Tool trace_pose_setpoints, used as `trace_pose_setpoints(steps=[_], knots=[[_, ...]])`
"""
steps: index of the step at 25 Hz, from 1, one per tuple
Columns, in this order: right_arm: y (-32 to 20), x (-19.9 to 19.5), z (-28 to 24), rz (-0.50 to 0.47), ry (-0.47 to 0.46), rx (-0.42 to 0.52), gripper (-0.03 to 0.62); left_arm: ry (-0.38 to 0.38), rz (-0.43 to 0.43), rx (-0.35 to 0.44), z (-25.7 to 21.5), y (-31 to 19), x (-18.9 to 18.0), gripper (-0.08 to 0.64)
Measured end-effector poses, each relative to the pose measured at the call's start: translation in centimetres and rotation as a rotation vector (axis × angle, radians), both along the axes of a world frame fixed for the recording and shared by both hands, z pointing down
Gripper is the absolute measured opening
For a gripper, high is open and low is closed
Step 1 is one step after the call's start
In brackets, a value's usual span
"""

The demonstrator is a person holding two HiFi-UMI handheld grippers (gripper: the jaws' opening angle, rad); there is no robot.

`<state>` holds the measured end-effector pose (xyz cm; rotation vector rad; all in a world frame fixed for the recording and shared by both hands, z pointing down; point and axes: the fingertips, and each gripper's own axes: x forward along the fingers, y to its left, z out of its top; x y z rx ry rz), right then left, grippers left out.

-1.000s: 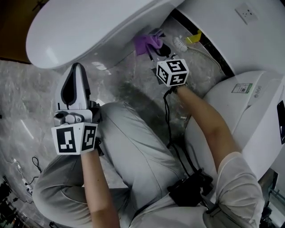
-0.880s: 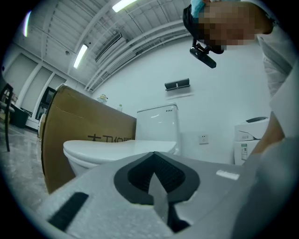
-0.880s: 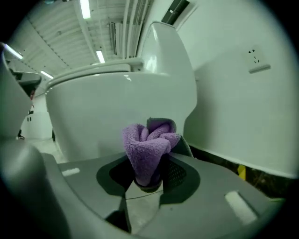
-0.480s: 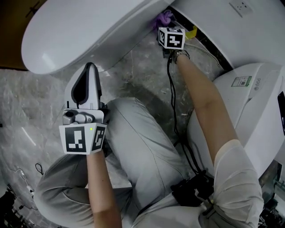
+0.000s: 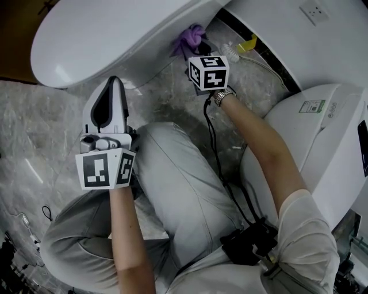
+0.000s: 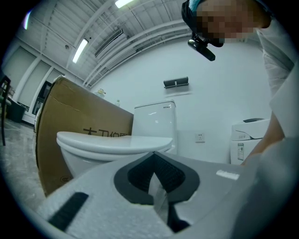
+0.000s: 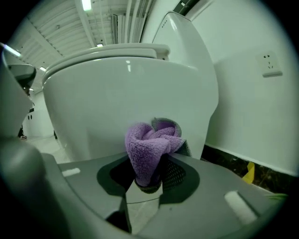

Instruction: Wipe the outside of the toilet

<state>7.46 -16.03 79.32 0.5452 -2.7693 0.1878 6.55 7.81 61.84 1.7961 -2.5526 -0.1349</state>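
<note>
Grey marbled floor (image 5: 34, 132) runs under everything, and a brown cardboard box (image 6: 70, 121) stands at the far left, behind the toilet (image 5: 115, 34). The left gripper (image 6: 156, 186) is held up over the person's left knee (image 5: 167, 166), apart from the bowl. Its 2 jaws are pressed together with nothing between them, and they point toward the rim of the closed seat. The toilet fills the upper left of the head view, lid down, its white outer wall curving back toward the cistern.

Further right, at the rear lower side of the bowl, sits the purple cloth (image 7: 147, 144), bunched into a soft knot. The right gripper (image 7: 148, 179) has its jaws clamped on the cloth's lower end, so the folds stick up above the pads. The cloth lies just beside the bowl's outer wall; whether it touches the porcelain cannot be told. A black cable (image 5: 215, 155) trails from this gripper down along the forearm.

Right of the cloth, a small yellow object (image 5: 249, 45) lies by the dark skirting. A wall socket (image 5: 315, 12) shows above it. A white fixture with a label (image 5: 322, 132) stands at the far right.
</note>
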Motion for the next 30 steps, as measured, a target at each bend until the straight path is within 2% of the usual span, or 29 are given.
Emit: trace_pose_setpoints(steps=[7,11,18,21,25,30], knots=[[6.8,-1.2,-0.4,-0.108,-0.020,-0.067,0.132,0.004,-0.026,-0.017,0.8,0.2,-0.4,0.006],[11.4,-2.1,0.2,-0.236,0.001,-0.088,0.132,-0.001,-0.028,-0.024,0.6,0.4,-0.3,0.006],[19.4,-4.2,1.3,-0.470,0.032,-0.072,0.133,0.001,-0.063,-0.032,0.9,1.1,-0.8,0.006],[20.8,-4.2,2.0,-0.548,0.025,-0.062,0.135,-0.010,-0.064,-0.045,1.2,0.9,-0.6,0.006],[16.7,-1.9,5.6,-0.465,0.089,-0.087,0.137,-0.017,-0.051,-0.079,2.7,0.6,-0.6,0.006],[5.6,1.8,10.6,-0.197,0.211,-0.097,0.140,-0.013,-0.038,-0.109,4.7,0.5,-1.1,0.006]])
